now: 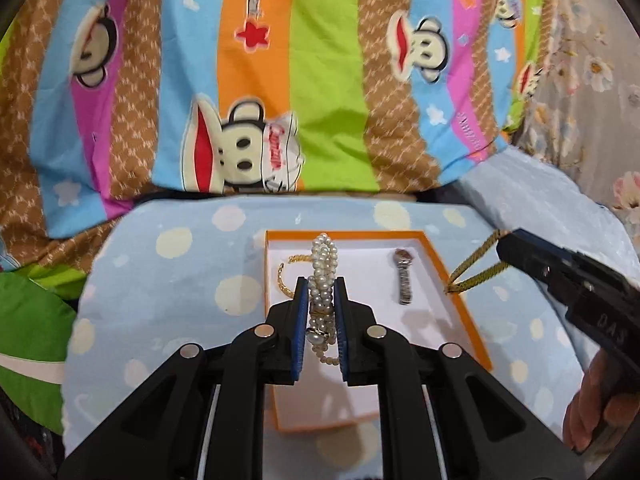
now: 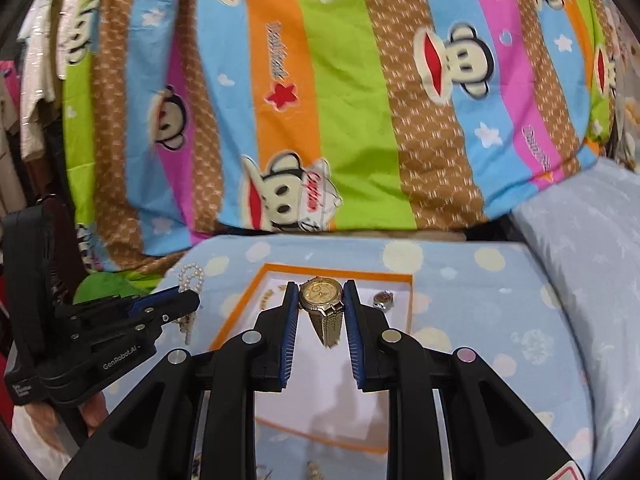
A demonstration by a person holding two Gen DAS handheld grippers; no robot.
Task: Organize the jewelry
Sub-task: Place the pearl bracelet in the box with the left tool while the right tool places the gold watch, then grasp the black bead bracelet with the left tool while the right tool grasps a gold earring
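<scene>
Left tongs clamp the pearl necklace, strands running away from the camera, above the orange box. Right tongs grip the gold watch, strap hanging down.

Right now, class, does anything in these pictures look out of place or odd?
Nothing spilled or damaged. The left gripper holds a pearl bracelet and the right gripper a gold watch above the orange box, where a silver watch and gold chain already lie.

In the box, a chain lies left of a small watch.
</scene>
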